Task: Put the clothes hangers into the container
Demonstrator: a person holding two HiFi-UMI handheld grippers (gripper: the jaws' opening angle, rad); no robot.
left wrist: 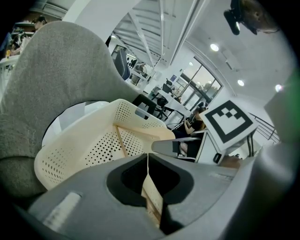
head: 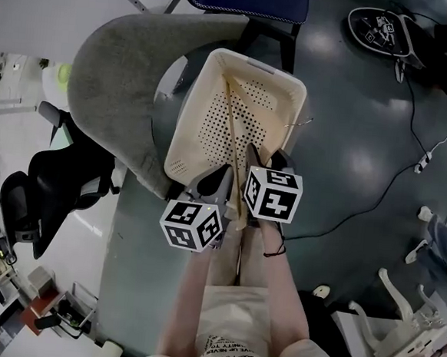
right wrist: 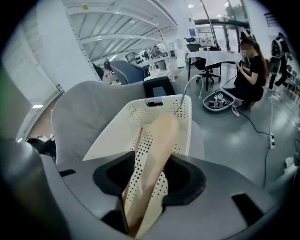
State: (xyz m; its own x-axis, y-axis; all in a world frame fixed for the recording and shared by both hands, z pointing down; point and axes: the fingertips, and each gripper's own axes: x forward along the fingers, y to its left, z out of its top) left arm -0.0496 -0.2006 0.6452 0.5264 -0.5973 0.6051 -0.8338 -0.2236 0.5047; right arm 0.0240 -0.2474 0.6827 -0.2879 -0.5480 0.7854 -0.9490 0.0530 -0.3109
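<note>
Wooden hanger [head: 231,132]: lies lengthwise inside the cream perforated basket [head: 217,65], near end over the basket's front rim.
Right gripper [right wrist: 150,161]: released, jaws apart around that end.
Left gripper [left wrist: 148,158]: clenched, jaws meeting, at the basket's front rim.
Shirt [head: 229,355]: print partly legible, "ALWA".

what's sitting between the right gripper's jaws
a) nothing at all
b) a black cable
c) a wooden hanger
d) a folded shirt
c: in the right gripper view the wooden hanger runs between the open jaws of the right gripper, pointing toward the cream basket.
</note>
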